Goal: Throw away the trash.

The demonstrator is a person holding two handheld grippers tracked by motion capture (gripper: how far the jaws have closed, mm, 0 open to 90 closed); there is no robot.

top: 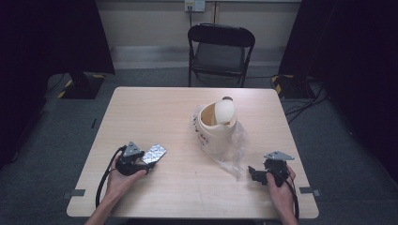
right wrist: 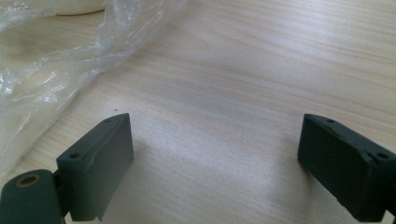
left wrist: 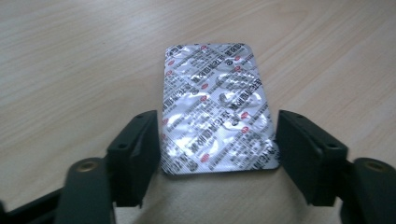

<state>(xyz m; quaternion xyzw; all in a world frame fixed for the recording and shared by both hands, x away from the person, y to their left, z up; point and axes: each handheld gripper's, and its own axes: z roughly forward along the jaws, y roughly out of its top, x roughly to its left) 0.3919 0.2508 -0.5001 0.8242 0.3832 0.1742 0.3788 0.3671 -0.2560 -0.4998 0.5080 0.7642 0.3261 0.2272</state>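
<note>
On the left side of the wooden table (top: 155,101), the left gripper (top: 149,162) sits low in the person's left hand (top: 119,180); a shiny silver pill pack (top: 155,153) lies flat on the wood right at its tip. In the left gripper view, the pill pack (left wrist: 215,109) lies between the 2 black jaws, with its near end in the gap and its far end sticking out past them; the jaws stand about half way in, 1 on each side of the pack. The left jaw looks right up against the pack's edge; the right jaw looks just beside the other edge; I cannot tell if they press on it. The pack rests on the table.

In the middle of the table stands a cream pot (top: 215,127) with a round lid (top: 224,112) tipped up on it; a clear plastic bag (top: 233,152) lies crumpled around its foot and spreads toward the right.

On the right, the right gripper (top: 253,174) rests low near the table edge in the person's right hand (top: 280,187), just beside the bag; in the right gripper view its 2 jaws stand wide apart with bare wood between them; the plastic bag (right wrist: 60,60) lies off to the upper left, not touching them.

Behind the table stands 1 black chair (top: 220,54).
</note>
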